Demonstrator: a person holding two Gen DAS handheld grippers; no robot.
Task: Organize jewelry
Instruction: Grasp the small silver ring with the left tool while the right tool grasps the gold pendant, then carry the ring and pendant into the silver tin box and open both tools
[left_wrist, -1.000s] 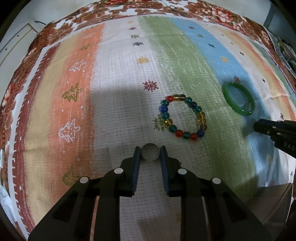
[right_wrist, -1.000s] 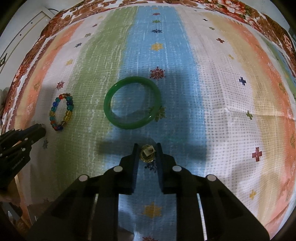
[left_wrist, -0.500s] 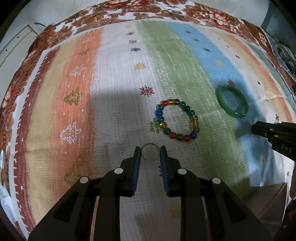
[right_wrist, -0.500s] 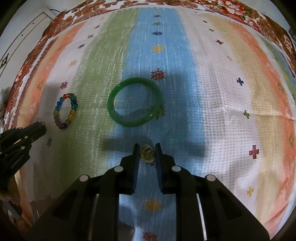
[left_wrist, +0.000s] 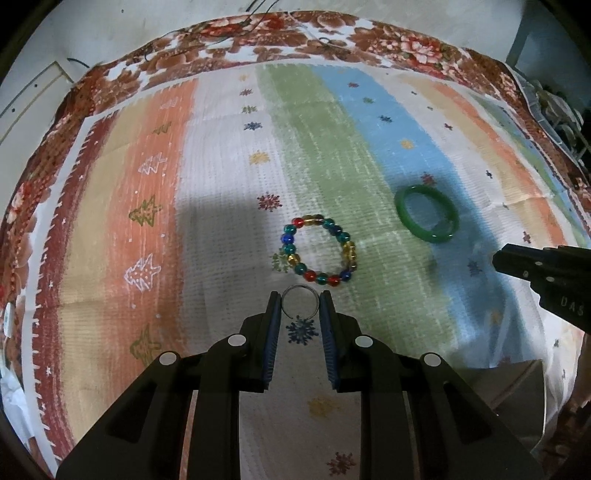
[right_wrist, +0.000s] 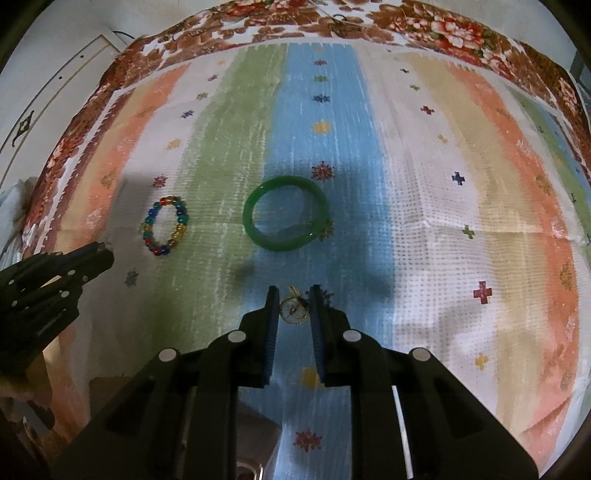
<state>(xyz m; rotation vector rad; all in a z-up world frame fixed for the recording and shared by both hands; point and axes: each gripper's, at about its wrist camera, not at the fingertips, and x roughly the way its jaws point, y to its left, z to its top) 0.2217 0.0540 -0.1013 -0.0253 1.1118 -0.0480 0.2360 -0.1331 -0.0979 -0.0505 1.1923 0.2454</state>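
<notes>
Left gripper (left_wrist: 300, 302) pinching a thin silver ring (left_wrist: 300, 301) right at the fingertips, ring standing on edge with its open gap toward 6 o'clock, touching both blue pads. Up off the striped cloth (left_wrist: 221, 192), or so it looks; can't say for sure. Bead bracelet (left_wrist: 319, 253) lying flat just past the ring at about 1 o'clock, on the white and green stripes. Green bangle (left_wrist: 426, 214) farther out at 2 o'clock on the blue stripe, well apart from the beads. Tip of the other gripper poking in at 3 o'clock.

Right gripper (right_wrist: 293, 308) clamped narrow on a small gold ring (right_wrist: 293, 310), some pale setting showing inside it, too small to make out. Bangle (right_wrist: 285, 218) straight ahead at 12 o'clock, flat on the green and blue stripes, near but not touching. Bracelet (right_wrist: 165, 227) off at 10 o'clock. Left gripper's black body at 9 o'clock, low in the corner. Flowered border (right_wrist: 332, 14) running round the far edge at 12.
</notes>
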